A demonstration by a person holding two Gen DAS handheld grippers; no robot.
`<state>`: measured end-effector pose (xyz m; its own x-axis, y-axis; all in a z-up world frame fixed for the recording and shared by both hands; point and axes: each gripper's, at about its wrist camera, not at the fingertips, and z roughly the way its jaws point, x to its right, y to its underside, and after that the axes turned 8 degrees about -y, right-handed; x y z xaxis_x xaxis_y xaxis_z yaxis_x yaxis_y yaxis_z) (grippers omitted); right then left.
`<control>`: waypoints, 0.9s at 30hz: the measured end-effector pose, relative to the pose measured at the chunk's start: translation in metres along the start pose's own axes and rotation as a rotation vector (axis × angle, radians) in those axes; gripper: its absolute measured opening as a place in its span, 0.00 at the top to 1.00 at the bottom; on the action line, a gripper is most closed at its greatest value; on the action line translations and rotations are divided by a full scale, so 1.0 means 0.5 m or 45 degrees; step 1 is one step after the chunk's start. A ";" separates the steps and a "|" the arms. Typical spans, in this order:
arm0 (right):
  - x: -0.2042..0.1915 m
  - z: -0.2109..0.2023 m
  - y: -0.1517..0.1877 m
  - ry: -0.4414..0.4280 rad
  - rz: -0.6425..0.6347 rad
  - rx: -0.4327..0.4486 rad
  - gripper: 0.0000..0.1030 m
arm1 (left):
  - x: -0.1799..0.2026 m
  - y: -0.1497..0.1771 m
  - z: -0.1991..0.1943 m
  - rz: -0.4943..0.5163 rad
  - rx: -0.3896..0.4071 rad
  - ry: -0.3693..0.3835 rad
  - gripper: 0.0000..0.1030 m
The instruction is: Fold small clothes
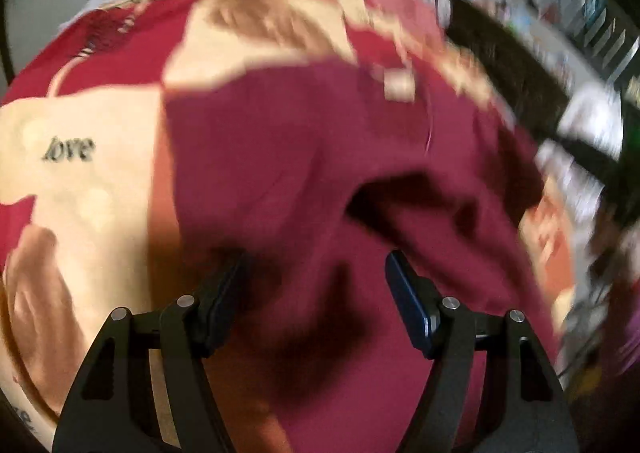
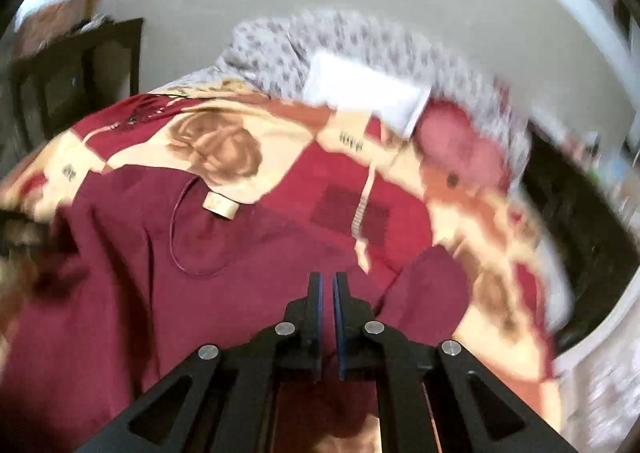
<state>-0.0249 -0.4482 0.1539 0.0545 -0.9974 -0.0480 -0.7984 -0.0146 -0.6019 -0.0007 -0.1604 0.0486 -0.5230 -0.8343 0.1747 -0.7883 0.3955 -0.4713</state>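
The soft, light maroon cotton T-shirt (image 2: 132, 261) lay rumpled on the patterned red-and-cream blanket (image 2: 360, 189) just ahead of both tools, left tool (image 1: 316, 269) apart, right tool (image 2: 327, 285) nearly together and seemingly empty; its limp hem or shoulder seams looked best to pinch.

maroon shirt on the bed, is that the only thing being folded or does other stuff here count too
Belongs to the job:
maroon shirt
left gripper, open over it
right gripper, nearly shut

Just lying about:
patterned blanket
grey spotted cloth
white folded item
dark furniture
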 end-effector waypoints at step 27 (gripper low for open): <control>-0.068 0.080 0.225 -0.669 0.221 -0.266 0.63 | -0.017 -0.060 0.007 -0.040 0.046 0.154 0.32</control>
<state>-0.0924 -0.4130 0.0559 0.1598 -0.8183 -0.5522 -0.9205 0.0786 -0.3827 0.0286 -0.1667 0.0581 -0.5350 -0.7929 0.2917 -0.7939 0.3538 -0.4945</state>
